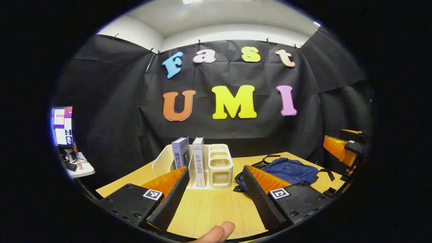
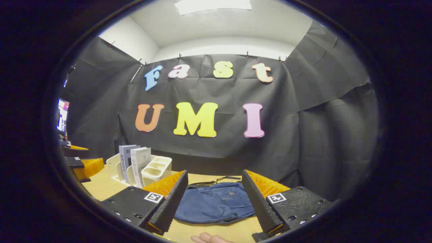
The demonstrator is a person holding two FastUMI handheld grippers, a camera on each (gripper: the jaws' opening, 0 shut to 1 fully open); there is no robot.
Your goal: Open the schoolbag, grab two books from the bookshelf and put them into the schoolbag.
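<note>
Since the schoolbag (image 2: 212, 204) lies flat and apparently unopened on the worktop (image 1: 206, 209), the opening step looks not yet begun. Right gripper (image 2: 214, 199) hovers low just short of the bag, jaws spread wide and empty, the bag framed between them. Left gripper (image 1: 214, 192) is held level facing the bookshelf (image 1: 219, 165), jaws likewise apart and empty. 2 books (image 1: 190, 158) stand upright in the white rack, left of the bag. Judged next: the right gripper must find the bag's zipper pull, not discernible from here, while the left steadies the fabric.
</note>
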